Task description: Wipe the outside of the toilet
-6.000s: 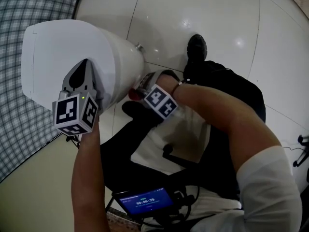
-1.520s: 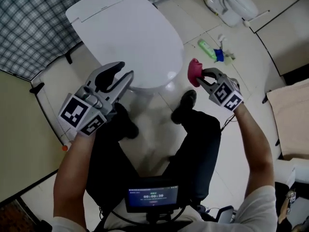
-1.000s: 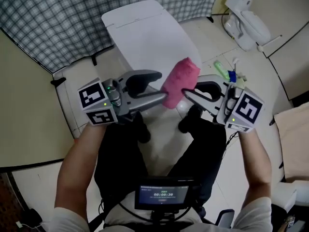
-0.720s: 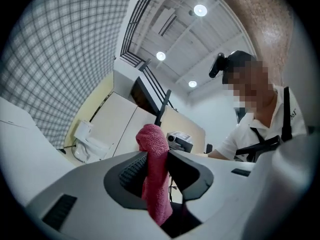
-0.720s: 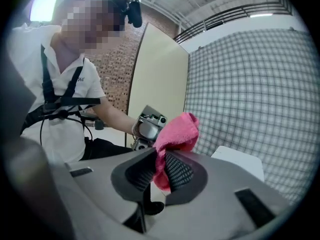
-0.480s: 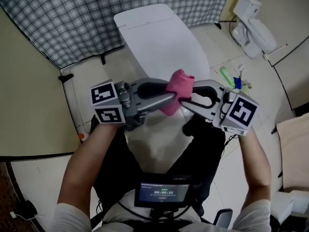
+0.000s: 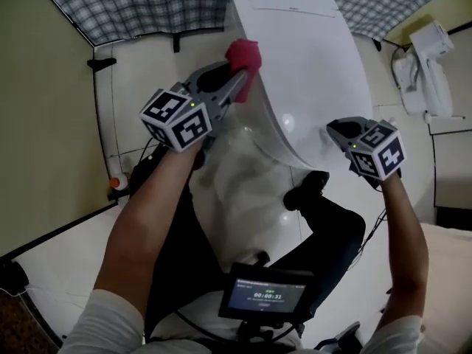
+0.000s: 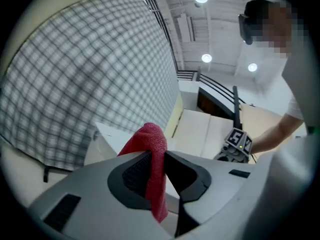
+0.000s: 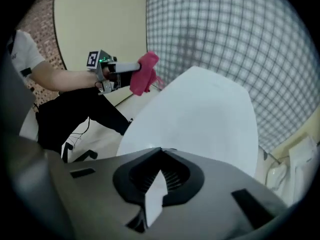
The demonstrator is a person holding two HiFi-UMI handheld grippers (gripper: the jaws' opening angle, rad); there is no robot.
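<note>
Hovering just left of toilet [image 7: 317, 72] side: red cloth [image 7: 245, 53], clamped in left gripper [image 7: 237, 80], jaws just closed on it. Right gripper [image 7: 335, 130] opposite, just closed, empty.

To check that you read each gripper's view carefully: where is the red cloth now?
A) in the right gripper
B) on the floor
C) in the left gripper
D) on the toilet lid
C: the left gripper view shows the red cloth pinched between the jaws of the left gripper, which have just closed on it; the right gripper is shut and empty.
</note>
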